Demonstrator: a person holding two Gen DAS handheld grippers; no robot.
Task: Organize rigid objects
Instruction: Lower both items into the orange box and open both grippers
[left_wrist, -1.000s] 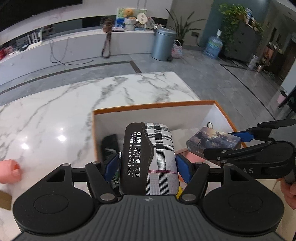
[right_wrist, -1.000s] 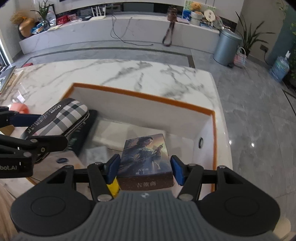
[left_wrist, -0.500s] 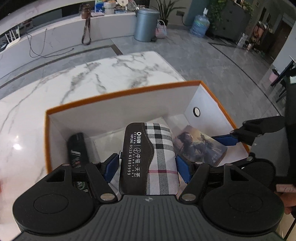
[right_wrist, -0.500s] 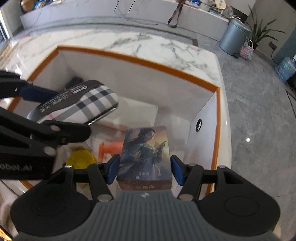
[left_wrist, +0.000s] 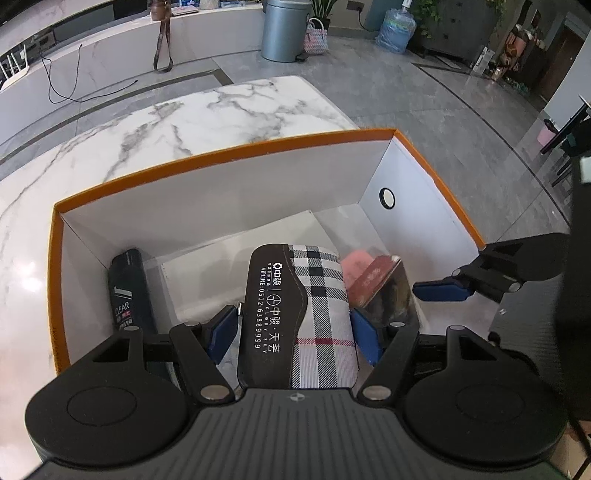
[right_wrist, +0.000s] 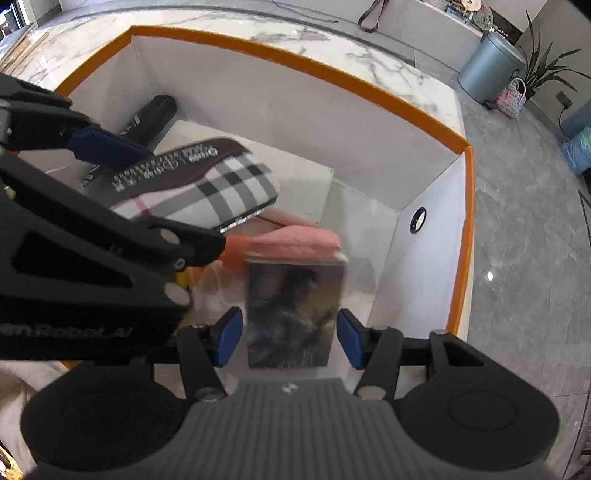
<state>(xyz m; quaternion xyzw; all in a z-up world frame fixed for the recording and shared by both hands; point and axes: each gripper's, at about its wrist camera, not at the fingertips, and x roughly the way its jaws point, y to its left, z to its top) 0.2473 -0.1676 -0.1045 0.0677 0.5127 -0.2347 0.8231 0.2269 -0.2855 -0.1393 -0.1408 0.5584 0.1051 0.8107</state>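
Note:
My left gripper (left_wrist: 295, 334) is shut on a plaid glasses case (left_wrist: 299, 317) with a dark band and white print, held inside the white, orange-rimmed box (left_wrist: 221, 155). The case (right_wrist: 199, 181) also shows in the right wrist view, over the box's left half. A card box with a painted figure (right_wrist: 291, 314) is blurred between my right gripper's (right_wrist: 288, 332) blue pads, with a narrow gap on each side. Those jaws are closing. In the left wrist view the card box (left_wrist: 384, 284) lies tilted to the right of the case.
In the box lie a black CLEAR bottle (left_wrist: 125, 291) along the left wall, a pink object (right_wrist: 295, 236), something yellow (right_wrist: 181, 277) and a flat white sheet (left_wrist: 236, 254). The box stands on a marble table (left_wrist: 184, 122). A grey bin (left_wrist: 284, 29) stands on the floor beyond.
Both grippers have sunk from above the rim into the box. The card box, gripped before, now sits blurred with gaps to the right pads. The plaid case stays gripped.

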